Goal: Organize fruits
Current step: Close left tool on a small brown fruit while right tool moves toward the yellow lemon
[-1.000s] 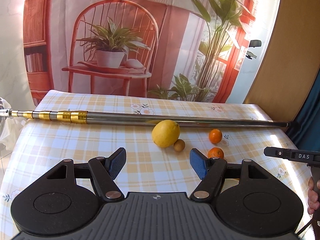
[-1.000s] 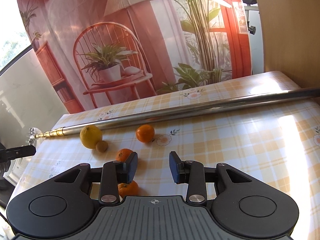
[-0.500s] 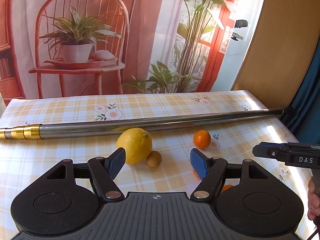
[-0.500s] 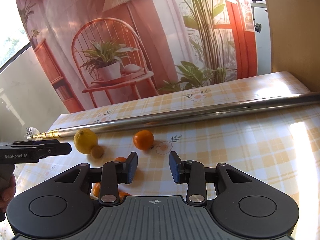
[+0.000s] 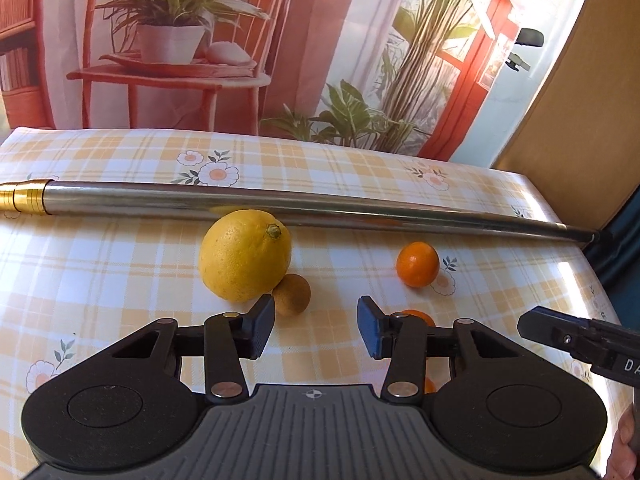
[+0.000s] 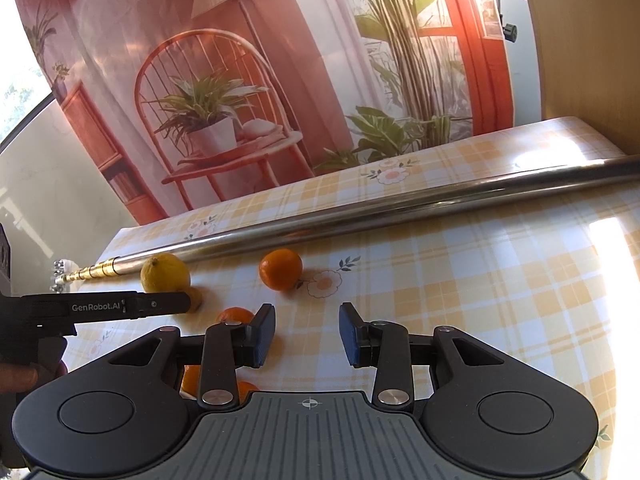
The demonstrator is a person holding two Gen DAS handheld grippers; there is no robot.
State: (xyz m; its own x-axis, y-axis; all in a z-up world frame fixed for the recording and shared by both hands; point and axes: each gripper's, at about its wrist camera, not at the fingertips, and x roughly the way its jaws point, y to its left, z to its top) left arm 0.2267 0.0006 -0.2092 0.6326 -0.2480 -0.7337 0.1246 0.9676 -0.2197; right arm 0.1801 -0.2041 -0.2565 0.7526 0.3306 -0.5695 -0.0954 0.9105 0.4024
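Observation:
A yellow lemon [image 5: 245,255] lies on the checked tablecloth with a small brown round fruit [image 5: 291,294] touching its right side. An orange mandarin [image 5: 417,264] sits further right, and another mandarin [image 5: 416,316] peeks from behind the right finger. My left gripper [image 5: 316,330] is open and empty, just short of the brown fruit. In the right wrist view, my right gripper [image 6: 307,336] is open and empty, below a mandarin [image 6: 281,269]. The lemon [image 6: 165,273] sits at left. More mandarins [image 6: 234,315] are partly hidden behind the left finger.
A long steel telescopic pole [image 5: 280,204] with a brass tip lies across the table behind the fruit. A printed backdrop [image 5: 240,40] hangs at the table's far edge. The other gripper's body [image 5: 580,344] reaches in at the right; likewise at left [image 6: 92,308].
My left gripper has moved forward and right toward the lemon and brown fruit, which now look larger. The right gripper has edged forward a little, and the left gripper's body has entered its view.

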